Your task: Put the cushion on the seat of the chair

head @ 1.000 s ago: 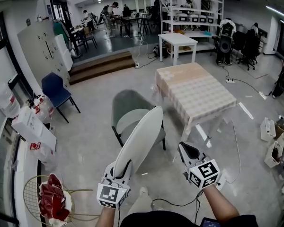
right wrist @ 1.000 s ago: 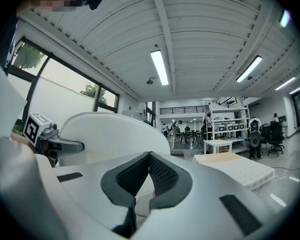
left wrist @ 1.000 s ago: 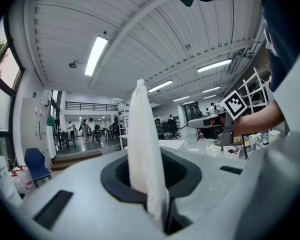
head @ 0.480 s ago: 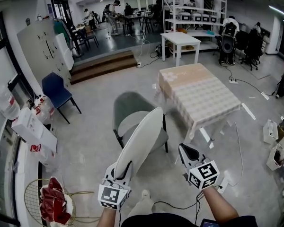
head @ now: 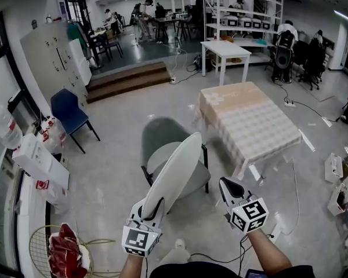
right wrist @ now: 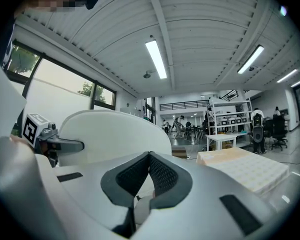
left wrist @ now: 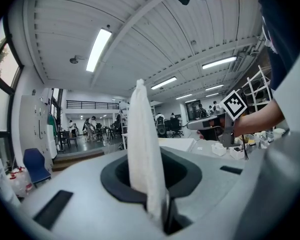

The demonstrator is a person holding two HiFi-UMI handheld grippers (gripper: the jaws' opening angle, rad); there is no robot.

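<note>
In the head view my left gripper [head: 152, 206] is shut on the lower edge of a white oval cushion [head: 175, 174]. The cushion stands tilted up and away, in front of the grey-green chair [head: 158, 133] and hiding part of its seat [head: 192, 177]. The left gripper view shows the cushion [left wrist: 141, 144] edge-on, clamped between the dark pads of the left gripper [left wrist: 151, 176]. My right gripper [head: 230, 185] hangs to the right of the cushion, apart from it. Its jaws meet with nothing between them, as the right gripper view shows [right wrist: 149, 159]; there the cushion [right wrist: 115, 133] is on the left.
A table with a checked cloth [head: 252, 123] stands right of the chair. A blue chair [head: 68, 110] and white boxes [head: 39, 156] line the left wall. A racket and a red bag [head: 64, 249] lie at lower left. Boxes [head: 339, 181] and cables lie at right.
Both grippers and the cushion have moved forward towards the chair, which now sits nearer and lower in the head view. The grip on the cushion is unchanged.
</note>
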